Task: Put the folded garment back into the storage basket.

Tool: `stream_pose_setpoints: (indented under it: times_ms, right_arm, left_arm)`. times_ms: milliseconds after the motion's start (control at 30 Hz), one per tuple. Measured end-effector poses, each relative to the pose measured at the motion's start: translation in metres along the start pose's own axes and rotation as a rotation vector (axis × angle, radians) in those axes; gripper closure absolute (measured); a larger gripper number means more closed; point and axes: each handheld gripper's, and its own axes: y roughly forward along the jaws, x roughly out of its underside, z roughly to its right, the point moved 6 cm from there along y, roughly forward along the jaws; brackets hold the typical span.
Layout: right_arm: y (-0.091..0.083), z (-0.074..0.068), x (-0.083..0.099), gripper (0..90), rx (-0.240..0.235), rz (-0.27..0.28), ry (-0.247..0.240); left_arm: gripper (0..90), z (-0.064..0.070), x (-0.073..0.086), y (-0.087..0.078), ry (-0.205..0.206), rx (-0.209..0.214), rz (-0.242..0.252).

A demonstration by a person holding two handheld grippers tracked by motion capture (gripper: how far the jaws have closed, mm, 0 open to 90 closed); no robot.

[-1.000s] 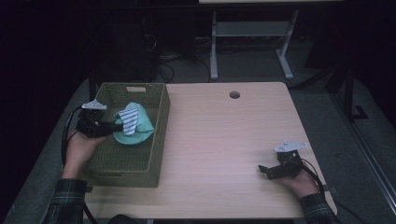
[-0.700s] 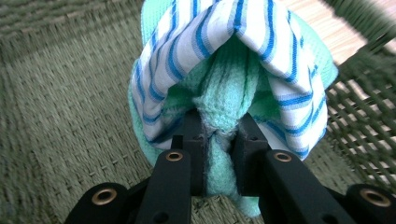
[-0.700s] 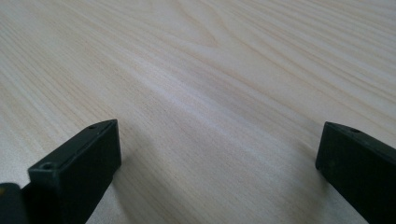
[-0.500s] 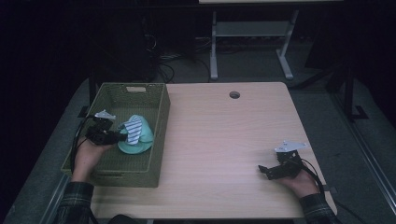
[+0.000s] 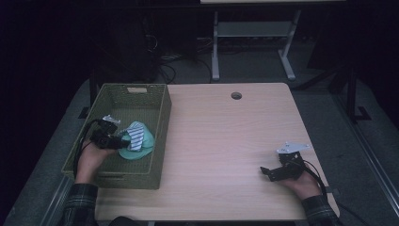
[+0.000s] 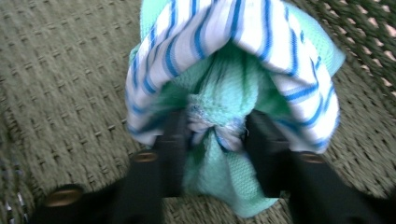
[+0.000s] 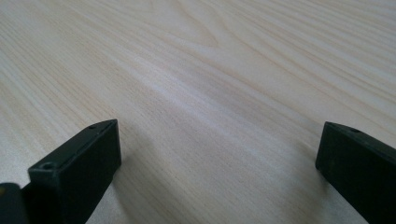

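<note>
Cloth bundle (image 6: 233, 84), mint knit wrapped in blue-striped white fabric, sits pinched between the left gripper's (image 6: 212, 135) jaws; this close view shows the nubby weave. From above, it lies inside a woven olive basket (image 5: 160, 122). Right gripper (image 5: 266, 172) rests wide open, holding nothing, on the pale wood-grain desk (image 5: 226, 141).

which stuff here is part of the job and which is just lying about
In the job:
- left gripper, jaws shut on the cloth bundle
- cloth bundle, mint green with a blue-striped white piece
- woven basket holding the bundle

Just there:
- right gripper, jaws open, resting on the table
- metal stand behind the table
</note>
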Motion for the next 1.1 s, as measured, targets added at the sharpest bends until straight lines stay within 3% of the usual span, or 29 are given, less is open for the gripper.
stream_pose_setpoints:
  times_ms: [267,367,433,800,1100]
  right_arm:
    - [0.000,0.000,0.000,0.0,0.000,0.000,0.001]
    - [0.000,0.000,0.000,0.0,0.000,0.000,0.001]
    - [0.000,0.000,0.000,0.0,-0.001,-0.002,0.005]
    - [0.000,0.000,0.000,0.0,-0.001,-0.002,0.004]
    - [0.000,0.000,0.000,0.0,-0.001,-0.002,0.004]
  left_arm:
    - [25.3,-0.003,-0.002,0.000,-0.015,-0.034,0.032]
    - [18.5,-0.005,-0.004,-0.002,-0.031,-0.024,0.056]
    - [16.9,-0.004,-0.005,-0.003,-0.037,0.005,0.065]
    - [14.3,0.004,-0.013,-0.014,-0.033,0.034,0.116]
    - [14.5,0.028,-0.036,-0.040,-0.006,0.081,0.198]
